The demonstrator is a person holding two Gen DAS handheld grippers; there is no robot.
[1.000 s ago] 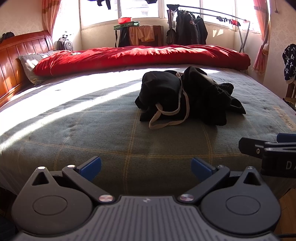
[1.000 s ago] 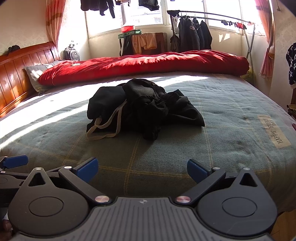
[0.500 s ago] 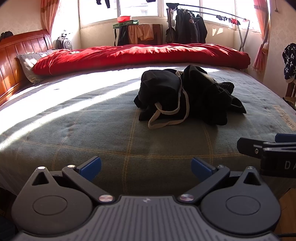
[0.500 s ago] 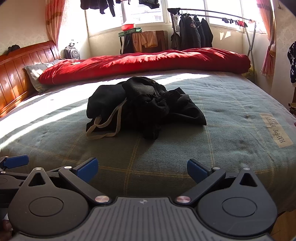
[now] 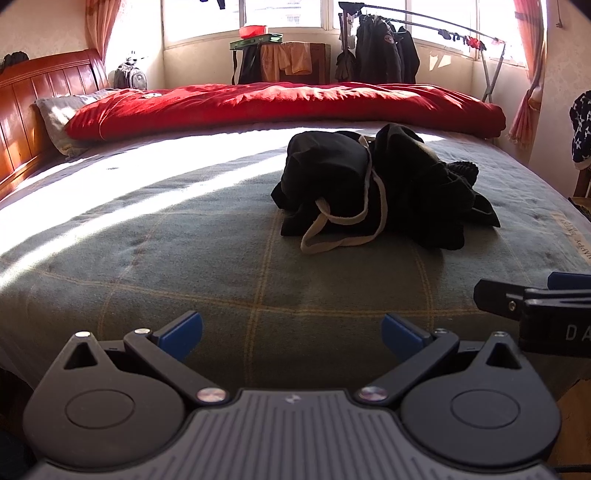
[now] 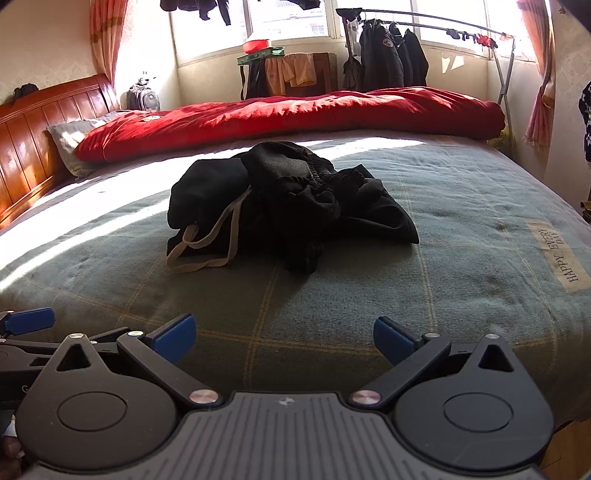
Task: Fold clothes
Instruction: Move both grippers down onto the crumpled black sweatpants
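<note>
Left wrist: black clothes (image 5: 376,192) mid-bed (image 5: 184,266).

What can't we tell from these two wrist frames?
- Black clothes pile: both views; it is crumpled and dark, so how many garments, or what kind, is unclear.
- Right hand-held gripper: left wrist view, cut off by the right edge.
- Blanket label: left wrist view, text too warped at the edge.

Harsh window (image 5: 284,14) sunlight, blown-out glare, fisheye-curved edges
</note>
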